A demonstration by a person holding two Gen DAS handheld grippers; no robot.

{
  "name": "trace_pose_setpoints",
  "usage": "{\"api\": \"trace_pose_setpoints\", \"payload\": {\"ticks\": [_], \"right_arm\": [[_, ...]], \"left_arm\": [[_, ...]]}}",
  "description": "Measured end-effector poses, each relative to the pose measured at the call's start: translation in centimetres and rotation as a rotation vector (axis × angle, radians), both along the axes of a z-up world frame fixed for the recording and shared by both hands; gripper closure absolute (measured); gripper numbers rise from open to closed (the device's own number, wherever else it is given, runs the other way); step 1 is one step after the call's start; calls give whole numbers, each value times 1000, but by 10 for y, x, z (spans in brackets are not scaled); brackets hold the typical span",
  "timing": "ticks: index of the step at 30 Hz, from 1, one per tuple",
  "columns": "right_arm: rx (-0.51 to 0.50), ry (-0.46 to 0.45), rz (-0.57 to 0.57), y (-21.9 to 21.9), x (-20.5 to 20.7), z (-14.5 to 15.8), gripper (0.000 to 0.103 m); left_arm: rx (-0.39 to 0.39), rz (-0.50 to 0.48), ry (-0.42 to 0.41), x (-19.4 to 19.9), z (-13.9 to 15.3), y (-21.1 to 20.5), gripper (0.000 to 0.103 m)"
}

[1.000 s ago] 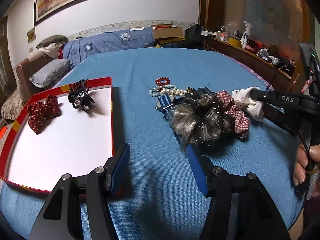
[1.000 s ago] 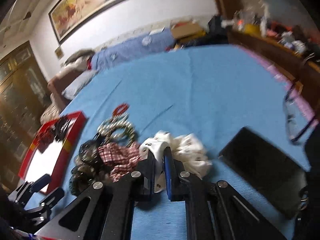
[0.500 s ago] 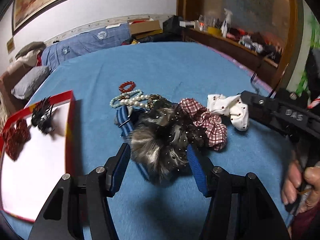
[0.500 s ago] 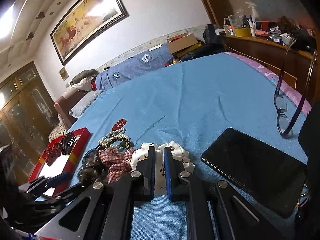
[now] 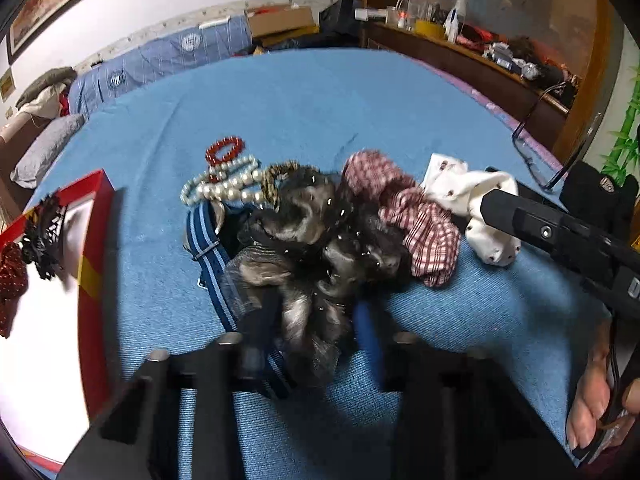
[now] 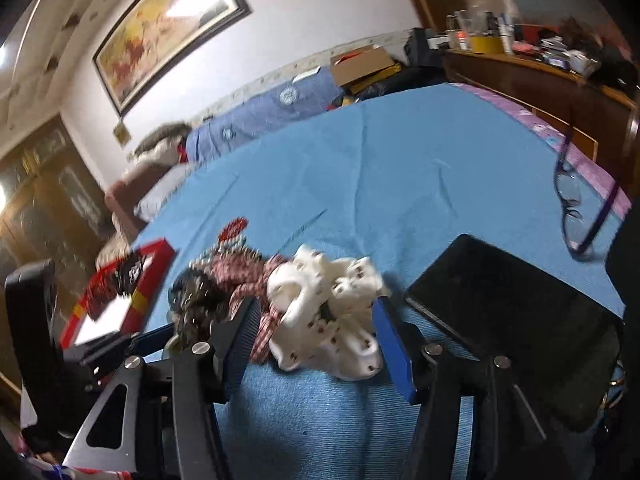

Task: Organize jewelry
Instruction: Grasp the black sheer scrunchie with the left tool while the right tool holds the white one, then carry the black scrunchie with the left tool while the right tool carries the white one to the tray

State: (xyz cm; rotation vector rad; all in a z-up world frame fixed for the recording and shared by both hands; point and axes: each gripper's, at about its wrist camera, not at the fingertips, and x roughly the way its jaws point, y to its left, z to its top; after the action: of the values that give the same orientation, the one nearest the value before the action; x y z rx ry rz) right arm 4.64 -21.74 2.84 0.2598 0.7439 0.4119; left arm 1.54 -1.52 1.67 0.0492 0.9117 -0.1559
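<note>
Pick-up step, both hands busy: left gripper (image 5: 312, 332) closing its fingers round the dark grey scrunchie (image 5: 316, 248), fabric between them, grip not firm yet. Right gripper (image 6: 316, 328) opening, fingers straddling the white scrunchie (image 6: 328, 312) w/o pressing. Plaid scrunchie (image 5: 404, 216) sits between the two; pearl bracelets (image 5: 224, 188) at 10 o'clock of the dark one. Next, I'd say: finish the squeeze, lift, swing to the red tray (image 5: 94, 240) at 9 o'clock. Vs a sec ago: left was wide and short of the pile, right was pinched shut.
</note>
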Motion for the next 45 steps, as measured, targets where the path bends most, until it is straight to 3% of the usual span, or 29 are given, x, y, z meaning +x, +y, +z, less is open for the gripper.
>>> {"api": "trace_pose_setpoints", "payload": {"ticks": [3,4,5,6,8,13,16,21,26,45], "right_arm": [[40,61,20,-3,8,-10,40],[54,98,26,-4,13,-16,46],[75,156,37,-5,21,-25,62],[98,193,42,-7,25,-31,69],[138,189,32,-14,24,-33,88],[125,46,22,-15,5,-11,90],[51,-118,-7,-8,-19,11,90],[-32,-255,-5,5,-40,27,90],[-33,-251,9,2,-40,28,90],[-34,-245,19,8,-37,28,90]], "left_arm": [[-8,12,-7,1,0,3,84],[-7,15,-9,0,0,3,87],[-9,21,-17,-1,1,4,88],[-18,27,-27,-2,3,6,89],[-53,34,-53,-6,8,13,90],[-63,56,-154,-22,23,21,90],[-50,82,-218,-36,31,26,90],[-26,140,-298,-59,39,34,90],[43,179,-370,-72,47,30,89],[67,194,-350,-72,44,29,89]]}}
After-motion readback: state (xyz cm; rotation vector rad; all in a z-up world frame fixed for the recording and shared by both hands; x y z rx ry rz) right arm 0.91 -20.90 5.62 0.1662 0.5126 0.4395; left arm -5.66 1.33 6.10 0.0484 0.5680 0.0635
